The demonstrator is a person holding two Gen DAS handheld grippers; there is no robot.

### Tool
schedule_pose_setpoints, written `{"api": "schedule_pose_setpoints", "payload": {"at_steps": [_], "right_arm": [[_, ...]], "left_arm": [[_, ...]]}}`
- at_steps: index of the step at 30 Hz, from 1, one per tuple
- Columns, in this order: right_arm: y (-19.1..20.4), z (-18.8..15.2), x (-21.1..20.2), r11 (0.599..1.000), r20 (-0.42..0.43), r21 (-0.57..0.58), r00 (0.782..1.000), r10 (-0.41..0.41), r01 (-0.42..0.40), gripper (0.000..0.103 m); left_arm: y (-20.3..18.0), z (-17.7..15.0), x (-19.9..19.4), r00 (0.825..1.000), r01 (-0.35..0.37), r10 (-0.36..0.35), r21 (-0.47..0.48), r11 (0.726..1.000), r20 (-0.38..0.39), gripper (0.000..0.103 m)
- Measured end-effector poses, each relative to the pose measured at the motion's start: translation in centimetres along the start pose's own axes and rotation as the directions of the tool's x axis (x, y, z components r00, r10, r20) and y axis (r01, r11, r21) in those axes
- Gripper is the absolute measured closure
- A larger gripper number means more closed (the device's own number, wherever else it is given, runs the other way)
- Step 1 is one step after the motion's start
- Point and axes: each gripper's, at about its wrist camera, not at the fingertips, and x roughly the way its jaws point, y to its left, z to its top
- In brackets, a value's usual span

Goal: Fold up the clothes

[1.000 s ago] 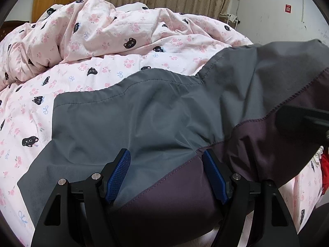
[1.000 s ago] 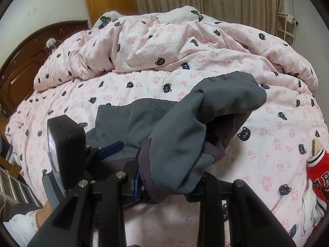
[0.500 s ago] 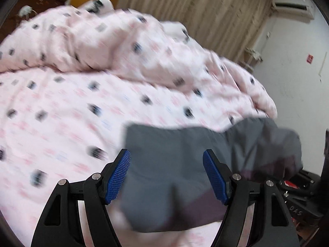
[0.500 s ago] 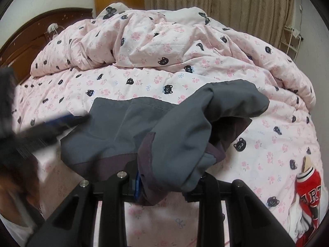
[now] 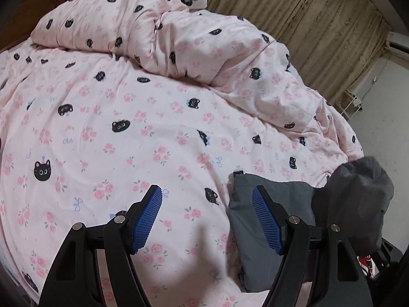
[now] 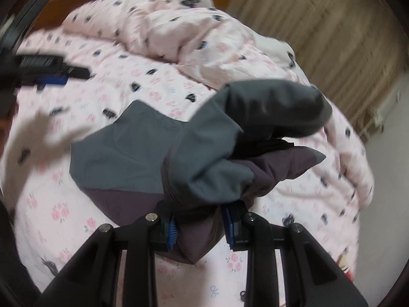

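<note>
Grey and plum fabric — the garment (image 6: 158, 153) — sat bunched between my right gripper's (image 6: 200, 226) pads, clamped tight, its bulk draped over the pink cat-print duvet (image 6: 84, 212). My left gripper (image 5: 207, 220) hung spread wide, empty, the garment at its four o'clock. Only the left view was sharp — I could read no writing anywhere.

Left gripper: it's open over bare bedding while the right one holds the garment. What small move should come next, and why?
Probably swing the left gripper toward the grey garment and close on its near edge. Its jaws stand open with only the pink duvet between them, while the right gripper is clamped on a bunched part of the garment, so the cloth likely cannot be spread or folded with one grip.
</note>
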Motion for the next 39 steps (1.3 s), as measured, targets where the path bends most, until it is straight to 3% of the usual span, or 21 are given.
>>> {"api": "schedule_pose_setpoints", "payload": {"at_steps": [7, 14, 20, 23, 27, 33, 39], "right_arm": [[4.8, -0.5, 0.6, 0.975, 0.015, -0.212, 0.998, -0.062, 0.064, 0.073], [8.9, -1.4, 1.2, 0.918, 0.048, -0.383, 0.995, -0.087, 0.099, 0.073], [10.7, -2.0, 1.9, 0.865, 0.072, -0.485, 0.991, -0.109, 0.130, 0.077], [10.5, -2.1, 2.1, 0.850, 0.086, -0.505, 0.988, -0.125, 0.151, 0.080], [10.2, -2.2, 2.2, 0.837, 0.098, -0.522, 0.986, -0.135, 0.167, 0.080], [9.4, -2.0, 2.5, 0.837, 0.112, -0.518, 0.984, -0.136, 0.175, 0.082], [8.9, -1.8, 2.7, 0.834, 0.132, -0.520, 0.982, -0.138, 0.187, 0.083]], "left_arm": [[0.1, -0.5, 1.7, 0.996, -0.021, 0.020, -0.005, 1.000, -0.086, 0.035], [-1.8, -1.8, 4.8, 0.975, -0.059, 0.080, 0.103, 0.993, -0.208, 0.035], [-2.1, -2.1, 5.7, 0.973, -0.068, 0.087, 0.097, 0.993, -0.215, 0.035], [-2.3, -1.8, 6.0, 0.978, 0.040, -0.030, 0.044, 0.998, -0.208, 0.035], [-2.8, -1.2, 6.7, 0.965, 0.162, -0.164, -0.026, 0.986, -0.204, 0.035], [-3.9, -0.6, 6.3, 0.957, 0.241, -0.247, -0.058, 0.969, -0.152, 0.035], [-3.7, -0.4, 7.2, 0.961, 0.211, -0.224, -0.098, 0.973, -0.162, 0.034]]}}
